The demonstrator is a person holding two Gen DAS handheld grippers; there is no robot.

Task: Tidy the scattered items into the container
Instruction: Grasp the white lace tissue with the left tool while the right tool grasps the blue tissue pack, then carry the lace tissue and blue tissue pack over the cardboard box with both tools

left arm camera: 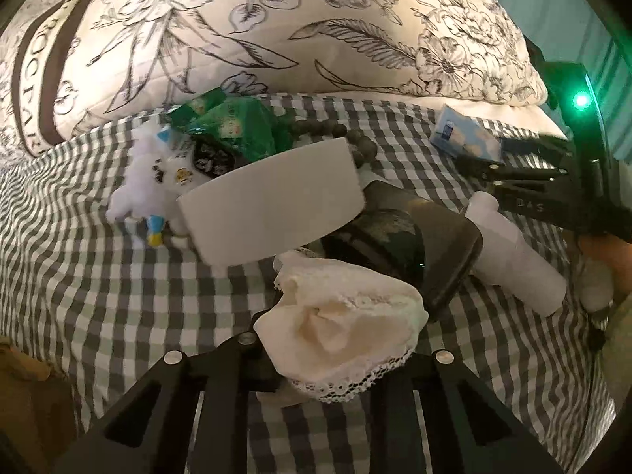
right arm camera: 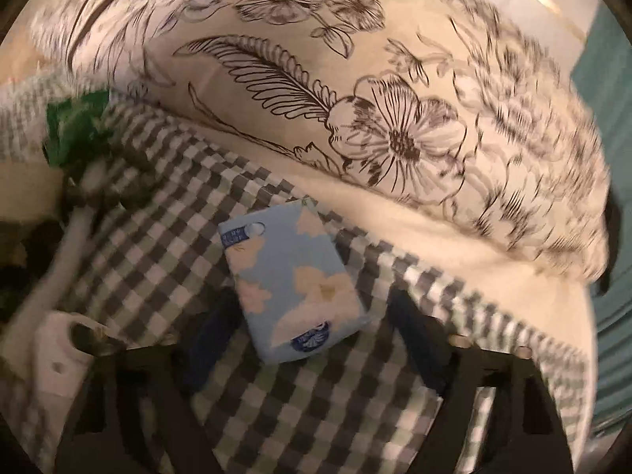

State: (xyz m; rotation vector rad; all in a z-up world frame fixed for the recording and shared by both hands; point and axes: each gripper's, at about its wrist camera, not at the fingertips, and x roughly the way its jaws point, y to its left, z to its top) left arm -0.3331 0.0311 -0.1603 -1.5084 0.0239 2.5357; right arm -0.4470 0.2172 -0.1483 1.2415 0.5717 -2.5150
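My left gripper [left arm camera: 316,371] is shut on a cream lace-edged cloth [left arm camera: 347,328] and holds it over the checked bedspread [left arm camera: 118,308]. Ahead lies a dark container [left arm camera: 414,245] tipped on its side with a white lid [left arm camera: 272,201] leaning on it. My right gripper [right arm camera: 312,339] is open, its fingers on either side of a light blue tissue pack [right arm camera: 296,280] that lies on the bedspread [right arm camera: 166,213]. That pack also shows in the left wrist view [left arm camera: 466,138], with the right gripper [left arm camera: 486,166] reaching to it.
A white plush toy [left arm camera: 150,177], a green snack bag [left arm camera: 237,126], dark beads [left arm camera: 339,134] and a white bottle [left arm camera: 513,252] lie around the container. A large floral pillow [left arm camera: 276,27] borders the far side. A white object [right arm camera: 51,355] sits at the right view's left.
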